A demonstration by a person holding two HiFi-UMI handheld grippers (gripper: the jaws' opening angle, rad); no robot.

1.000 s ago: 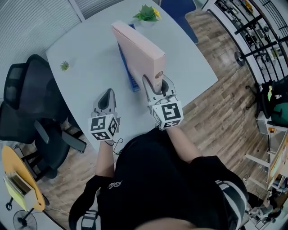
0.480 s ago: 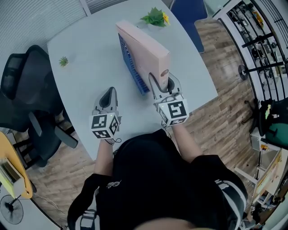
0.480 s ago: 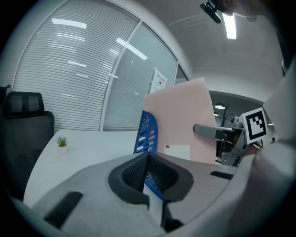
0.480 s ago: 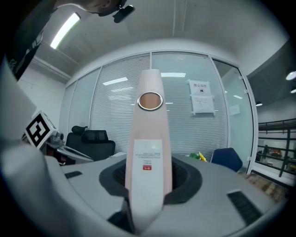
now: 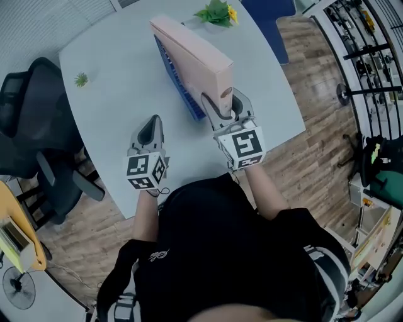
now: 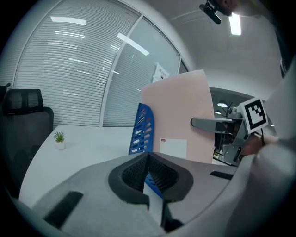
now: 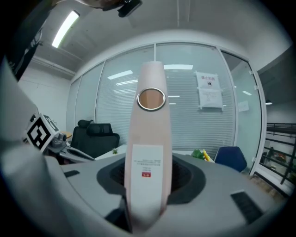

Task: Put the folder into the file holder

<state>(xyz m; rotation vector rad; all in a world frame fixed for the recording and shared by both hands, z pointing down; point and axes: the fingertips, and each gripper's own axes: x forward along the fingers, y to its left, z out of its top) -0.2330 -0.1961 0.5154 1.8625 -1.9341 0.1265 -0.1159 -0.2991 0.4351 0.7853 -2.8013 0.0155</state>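
Since a second ago the right tool (image 5: 221, 100) has let its jaws spread wider, and more of the blue file holder (image 5: 179, 88) now shows along the left of the folder (image 5: 189, 50)

Nearest, at the bottom of the head view, is the person's dark top, with both forearms reaching up the frame over the edge of the pale bench (image 5: 119, 94). The left tool (image 5: 151, 121) sits left of centre over bare bench, its jaws closed together with nothing between them, well apart from the holder. The right tool is just right of centre; its jaws are parted and straddle the near spine of the pink folder below the round finger hole, with dark gaps visible on both sides of the spine, so the pads do not squeeze it.

The folder stands on edge in the file holder, running from the right tool toward the top centre of the frame, with the holder's perforated blue wall against its left face. Beyond it a leafy plant with a yellow flower (image 5: 217, 11) stands at the top edge, a small green plant (image 5: 80, 80) at upper left, and a black office chair (image 5: 25, 126) at the left edge
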